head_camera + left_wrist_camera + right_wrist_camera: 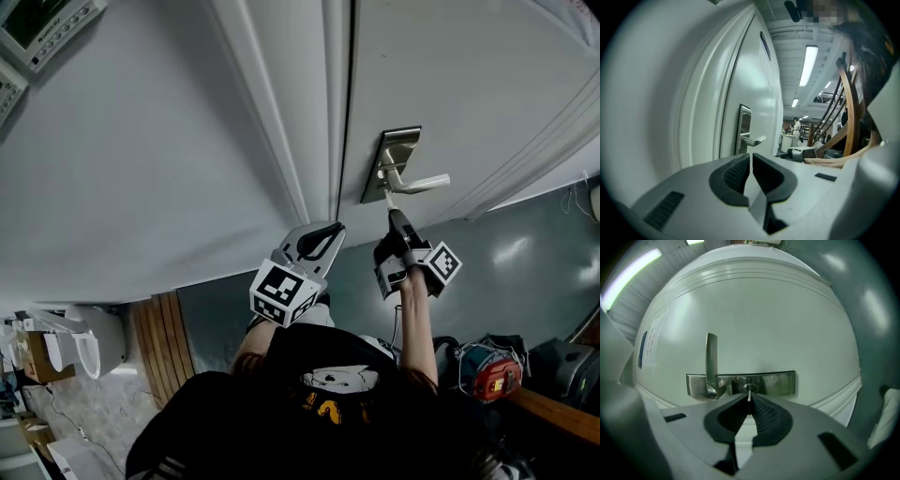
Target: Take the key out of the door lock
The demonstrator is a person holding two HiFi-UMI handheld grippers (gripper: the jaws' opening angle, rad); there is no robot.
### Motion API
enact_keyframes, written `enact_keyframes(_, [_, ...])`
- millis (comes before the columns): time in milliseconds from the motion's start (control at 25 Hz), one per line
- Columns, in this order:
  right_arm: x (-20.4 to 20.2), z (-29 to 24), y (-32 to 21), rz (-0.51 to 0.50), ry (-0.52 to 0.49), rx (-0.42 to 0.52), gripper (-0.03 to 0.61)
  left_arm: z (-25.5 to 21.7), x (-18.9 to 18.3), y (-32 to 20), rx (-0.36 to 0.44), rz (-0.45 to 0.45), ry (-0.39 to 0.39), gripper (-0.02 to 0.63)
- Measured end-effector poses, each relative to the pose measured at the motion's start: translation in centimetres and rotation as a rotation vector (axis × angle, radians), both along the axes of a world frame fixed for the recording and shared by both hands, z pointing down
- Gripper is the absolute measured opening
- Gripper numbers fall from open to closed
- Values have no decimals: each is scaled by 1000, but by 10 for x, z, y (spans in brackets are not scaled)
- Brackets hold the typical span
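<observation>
Right gripper (749, 403) clamped on key (749, 393), in lock plate (776, 383) of white door (754, 319), left gripper (751, 164) closed, empty, grey wall (525, 253) beside

The right gripper (749, 402) had its dark ribbed jaws pinched together on the thin key (749, 393), which stuck out of the keyhole in the brushed-metal lock plate (778, 383). The lever handle (711, 357) stood just beside it on the white door (764, 319).
</observation>
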State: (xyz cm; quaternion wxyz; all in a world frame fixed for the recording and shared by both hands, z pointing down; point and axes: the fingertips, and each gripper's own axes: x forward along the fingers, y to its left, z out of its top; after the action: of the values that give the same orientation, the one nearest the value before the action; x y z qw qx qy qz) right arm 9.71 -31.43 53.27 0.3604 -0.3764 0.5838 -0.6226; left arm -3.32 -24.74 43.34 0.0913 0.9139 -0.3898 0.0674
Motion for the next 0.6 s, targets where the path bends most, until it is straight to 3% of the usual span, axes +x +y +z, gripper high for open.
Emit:
enact_keyframes(160, [14, 12, 19, 8, 45, -9, 21, 3, 8, 1, 1, 14, -2, 24])
enact_keyframes(600, [36, -20, 53, 0, 163, 92, 21, -2, 37, 30, 10, 54, 0, 24])
